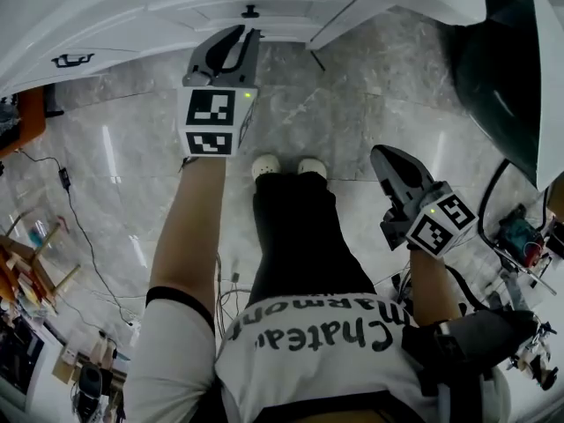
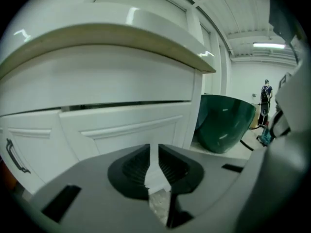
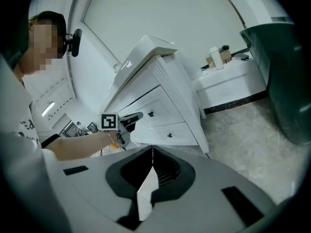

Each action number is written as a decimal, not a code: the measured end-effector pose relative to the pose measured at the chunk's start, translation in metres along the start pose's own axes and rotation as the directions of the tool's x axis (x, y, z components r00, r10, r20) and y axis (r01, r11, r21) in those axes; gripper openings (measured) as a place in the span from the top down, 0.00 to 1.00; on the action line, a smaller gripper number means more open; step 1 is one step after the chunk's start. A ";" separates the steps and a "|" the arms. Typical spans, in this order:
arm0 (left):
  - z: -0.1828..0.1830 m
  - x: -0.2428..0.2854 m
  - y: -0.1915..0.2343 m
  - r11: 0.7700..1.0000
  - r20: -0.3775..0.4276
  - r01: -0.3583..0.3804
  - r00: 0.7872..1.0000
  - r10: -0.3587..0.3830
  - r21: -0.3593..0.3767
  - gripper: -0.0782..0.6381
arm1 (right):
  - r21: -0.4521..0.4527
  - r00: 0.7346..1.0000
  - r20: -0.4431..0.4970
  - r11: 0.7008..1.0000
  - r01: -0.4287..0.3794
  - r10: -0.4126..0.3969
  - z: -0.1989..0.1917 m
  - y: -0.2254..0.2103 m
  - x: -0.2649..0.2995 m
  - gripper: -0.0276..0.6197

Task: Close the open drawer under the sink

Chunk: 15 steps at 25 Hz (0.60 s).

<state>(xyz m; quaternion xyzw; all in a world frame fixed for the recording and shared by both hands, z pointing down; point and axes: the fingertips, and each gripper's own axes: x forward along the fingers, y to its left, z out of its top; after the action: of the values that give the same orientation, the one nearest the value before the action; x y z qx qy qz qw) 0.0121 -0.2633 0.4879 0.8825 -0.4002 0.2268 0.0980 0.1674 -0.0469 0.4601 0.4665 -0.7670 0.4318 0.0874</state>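
Jaws a slit apart and empty, the left gripper points at the knobbed drawer front in the white cabinet, which looks flush or nearly so, so only a confirming push seems left, while the right gripper hangs closed and empty, well apart.

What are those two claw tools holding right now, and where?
Nothing. The left gripper is slightly open and empty; the right gripper is shut on nothing.

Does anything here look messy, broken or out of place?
Nothing broken or spilled. The white cabinet's drawer fronts look flush. Only the loose black cables trailing over the grey marble floor look untidy.
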 end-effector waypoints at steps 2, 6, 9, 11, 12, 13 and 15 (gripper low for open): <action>0.010 -0.018 -0.009 1.000 -0.004 0.018 1.000 -0.018 0.012 0.81 | -0.017 1.000 0.005 0.999 -0.028 0.028 0.011 0.018 0.000 0.94; 0.032 -0.053 -0.009 0.999 0.008 0.007 1.000 -0.007 -0.042 0.82 | -0.050 0.995 0.033 0.995 -0.088 0.089 0.038 0.057 0.001 0.94; 0.054 -0.080 -0.013 0.998 0.024 0.002 1.000 -0.001 -0.062 0.83 | -0.086 0.991 0.049 0.989 -0.123 0.128 0.054 0.086 -0.006 0.94; 0.070 -0.099 -0.021 0.998 0.048 0.013 0.999 -0.011 -0.054 0.85 | -0.109 0.987 0.063 0.985 -0.137 0.144 0.065 0.101 -0.013 0.94; 0.078 -0.109 -0.025 0.998 0.061 0.020 0.998 -0.017 -0.054 0.86 | -0.116 0.986 0.072 0.983 -0.144 0.153 0.072 0.108 -0.015 0.94; 0.085 -0.118 -0.028 0.998 0.071 0.025 0.997 -0.021 -0.056 0.86 | -0.123 0.984 0.079 0.981 -0.152 0.162 0.078 0.115 -0.017 0.94; 0.097 -0.134 -0.033 0.998 0.074 0.024 0.997 -0.020 -0.061 0.87 | -0.142 0.979 0.094 0.975 -0.169 0.183 0.094 0.131 -0.023 0.94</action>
<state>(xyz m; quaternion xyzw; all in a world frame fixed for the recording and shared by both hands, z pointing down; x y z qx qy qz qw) -0.0090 -0.1870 0.3386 0.8911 -0.4006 0.1808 0.1129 0.1014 -0.0768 0.3146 0.4120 -0.8361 0.3601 0.0388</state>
